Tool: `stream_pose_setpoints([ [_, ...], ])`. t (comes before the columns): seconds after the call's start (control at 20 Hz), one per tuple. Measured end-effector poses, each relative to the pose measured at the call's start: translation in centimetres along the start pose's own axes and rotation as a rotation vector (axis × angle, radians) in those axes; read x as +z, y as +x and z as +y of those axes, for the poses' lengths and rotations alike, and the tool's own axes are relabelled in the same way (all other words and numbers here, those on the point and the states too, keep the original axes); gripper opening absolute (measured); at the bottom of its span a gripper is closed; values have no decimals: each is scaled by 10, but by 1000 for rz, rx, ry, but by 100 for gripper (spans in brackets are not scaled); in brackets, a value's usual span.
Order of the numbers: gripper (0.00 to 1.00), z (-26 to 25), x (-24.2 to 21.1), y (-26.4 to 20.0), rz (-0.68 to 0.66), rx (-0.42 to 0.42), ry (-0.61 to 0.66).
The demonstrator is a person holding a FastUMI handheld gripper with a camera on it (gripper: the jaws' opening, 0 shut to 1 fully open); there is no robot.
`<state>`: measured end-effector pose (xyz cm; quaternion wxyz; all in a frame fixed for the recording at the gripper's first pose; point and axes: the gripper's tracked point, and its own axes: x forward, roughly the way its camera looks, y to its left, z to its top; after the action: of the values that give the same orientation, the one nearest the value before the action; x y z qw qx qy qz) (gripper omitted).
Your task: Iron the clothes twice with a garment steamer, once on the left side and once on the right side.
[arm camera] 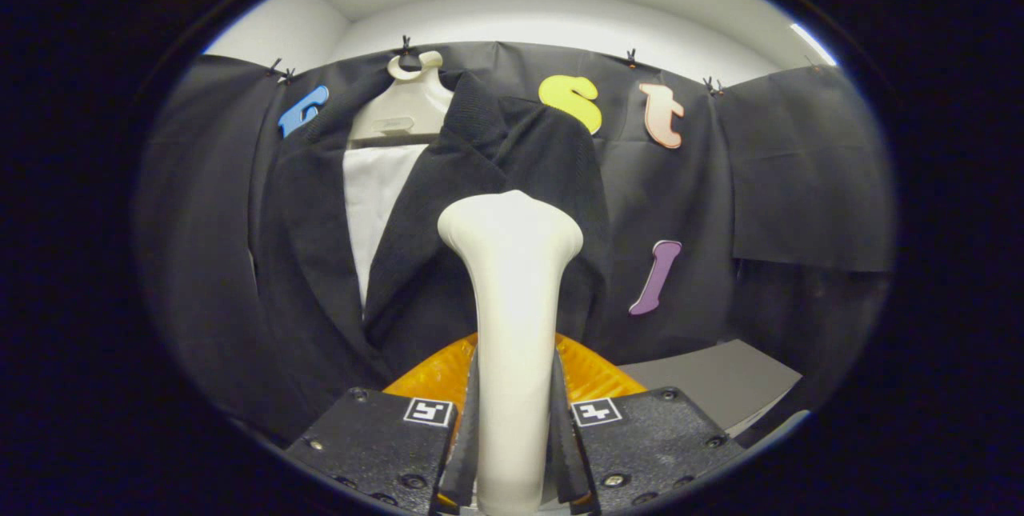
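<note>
Cream-coloured garment steamer (pixel 512 300), clamped in the claw (pixel 512 452), held up before the hanging dark jacket (pixel 448 260); which passes are complete cannot be judged.

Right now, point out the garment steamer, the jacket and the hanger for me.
garment steamer (pixel 512 244): gripper view, on its wide head, handle clamped between the tool's fingers.
black jacket (pixel 432 196): gripper view, on the lapel beyond the steamer head.
hanger (pixel 404 112): gripper view, on its pale body under the hook.
</note>
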<state>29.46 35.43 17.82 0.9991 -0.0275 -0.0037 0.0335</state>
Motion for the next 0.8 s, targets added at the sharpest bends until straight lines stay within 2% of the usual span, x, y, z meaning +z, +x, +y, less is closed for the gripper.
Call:
stream_pose_setpoints([
  [0.8, 40, -11, -109, -15, 113, -41, -52],
])
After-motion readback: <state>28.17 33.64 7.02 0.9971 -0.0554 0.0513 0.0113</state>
